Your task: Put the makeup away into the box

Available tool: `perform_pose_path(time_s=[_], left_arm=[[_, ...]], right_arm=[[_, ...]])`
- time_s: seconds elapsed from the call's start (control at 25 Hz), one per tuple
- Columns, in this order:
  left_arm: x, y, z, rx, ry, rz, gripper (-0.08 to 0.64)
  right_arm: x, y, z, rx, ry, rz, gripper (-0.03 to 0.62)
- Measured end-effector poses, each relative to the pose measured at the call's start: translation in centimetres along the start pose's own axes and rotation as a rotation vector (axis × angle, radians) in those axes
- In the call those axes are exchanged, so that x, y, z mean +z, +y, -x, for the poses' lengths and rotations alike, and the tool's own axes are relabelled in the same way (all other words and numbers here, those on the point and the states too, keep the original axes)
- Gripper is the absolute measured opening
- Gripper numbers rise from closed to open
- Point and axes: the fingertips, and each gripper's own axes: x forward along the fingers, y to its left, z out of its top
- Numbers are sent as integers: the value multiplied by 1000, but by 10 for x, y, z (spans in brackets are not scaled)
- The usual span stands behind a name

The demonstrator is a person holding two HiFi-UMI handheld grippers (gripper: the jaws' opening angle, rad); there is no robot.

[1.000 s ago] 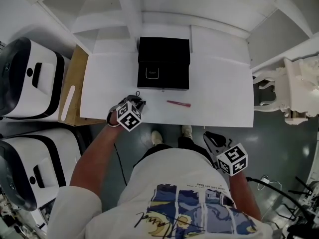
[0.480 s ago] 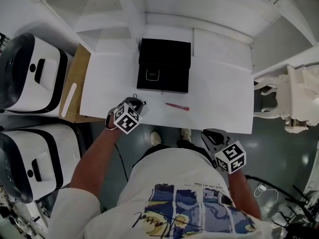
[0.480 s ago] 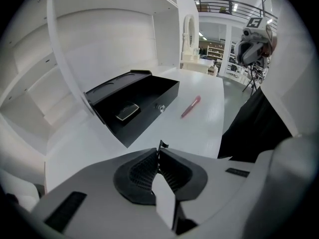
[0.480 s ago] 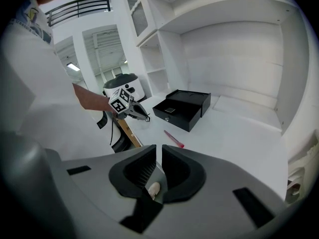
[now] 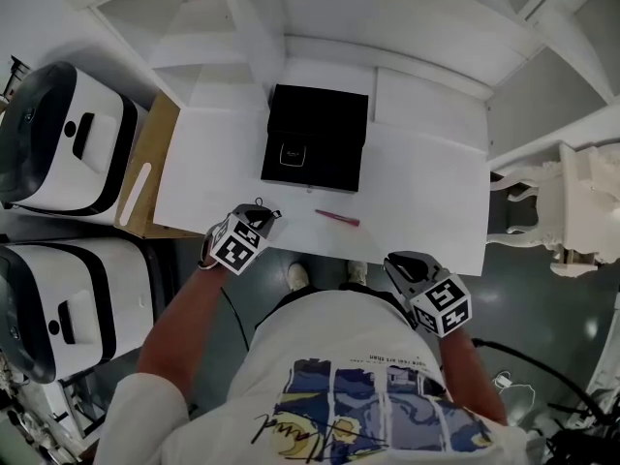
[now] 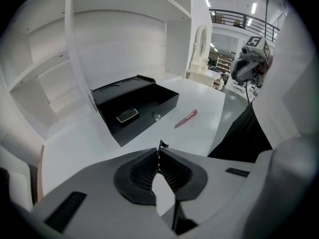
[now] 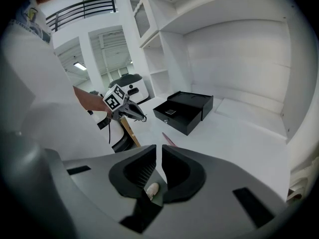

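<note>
A black box (image 5: 315, 151) stands open on the white table (image 5: 426, 192), with a small compact (image 5: 291, 151) inside it. A thin pink makeup stick (image 5: 337, 218) lies on the table just in front of the box. My left gripper (image 5: 263, 211) hovers over the table's front left edge, left of the stick, with its jaws shut and only a tiny dark sliver at the tips. In the left gripper view the box (image 6: 134, 108) and the stick (image 6: 186, 118) lie ahead of the left gripper (image 6: 159, 151). My right gripper (image 5: 395, 262) is at the table's front edge, shut and holding nothing.
Two white rounded machines (image 5: 63, 148) (image 5: 58, 303) stand left of the table, beside a wooden board (image 5: 145, 177). White shelves (image 5: 194, 27) rise behind the table. An ornate white chair (image 5: 572, 197) stands at the right. The person's shoes (image 5: 298, 275) show below the table edge.
The left gripper has lifted a little and rolled, so its marker cube shows a different tilt. The right gripper has drifted left, closer to the table's front edge.
</note>
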Motion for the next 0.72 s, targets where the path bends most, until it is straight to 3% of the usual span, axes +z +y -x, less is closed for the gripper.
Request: perform_pose_path(time_s=[0.4, 0.72], left_arm=[[32, -23, 17, -5, -57, 42, 26], [87, -28, 25, 5, -134, 2, 27]], right_arm=[[-1, -21, 6, 24, -13, 14, 54], [-4, -33, 7, 45, -28, 15, 54]])
